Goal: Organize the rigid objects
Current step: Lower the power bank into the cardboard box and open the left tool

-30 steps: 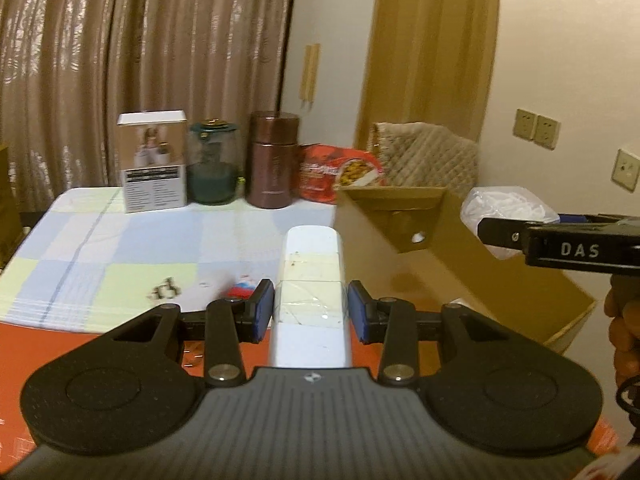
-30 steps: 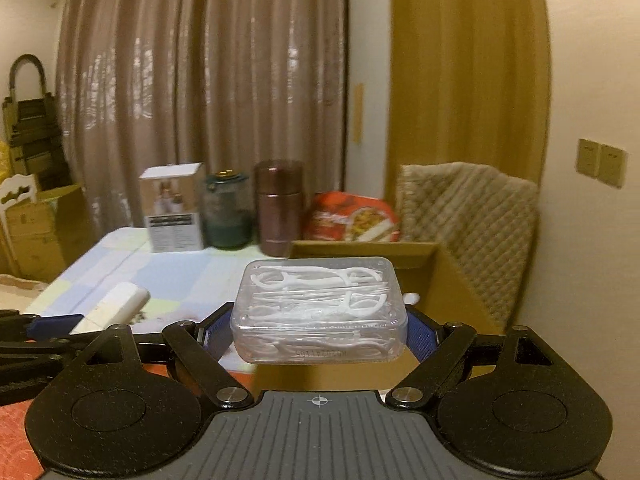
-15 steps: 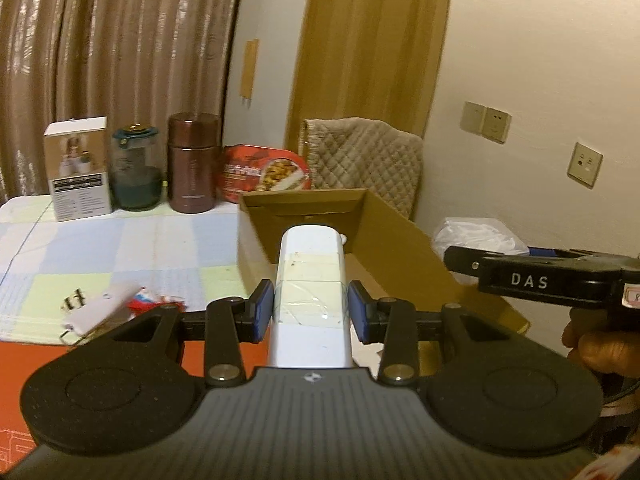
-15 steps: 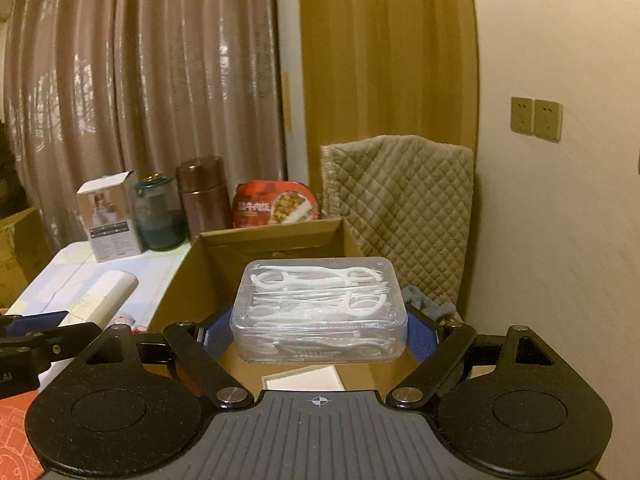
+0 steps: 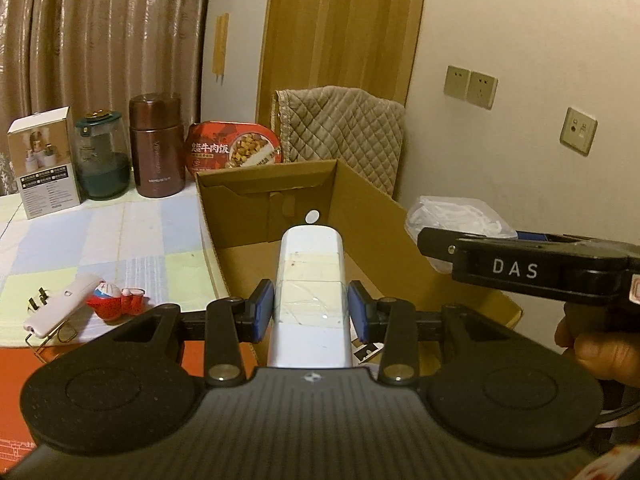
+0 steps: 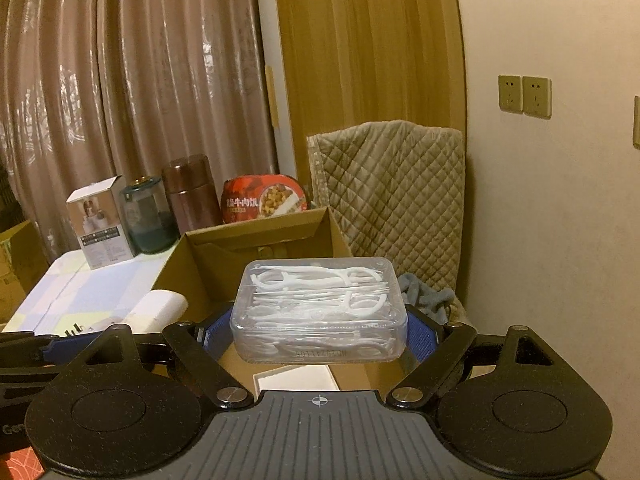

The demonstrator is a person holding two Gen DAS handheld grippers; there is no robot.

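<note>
- Both grippers have swung from over the table to the cardboard box (image 5: 360, 216).
- Left gripper (image 5: 311, 312) clamps a white taped tube (image 5: 310, 280), long axis pointing forward over the box's near wall.
- Right gripper (image 6: 320, 334) grips the clear floss-pick case (image 6: 320, 312) widthwise, above the box interior.

I'm working in a home, a lived-in room by the look of it: long curtains (image 6: 120, 100) over the window and a quilted chair cover (image 6: 392, 196). The counter's checked cloth (image 5: 120, 240) carries a thermos (image 5: 158, 146), a glass jar (image 5: 104, 156) and a boxed meal (image 5: 232, 152).
</note>
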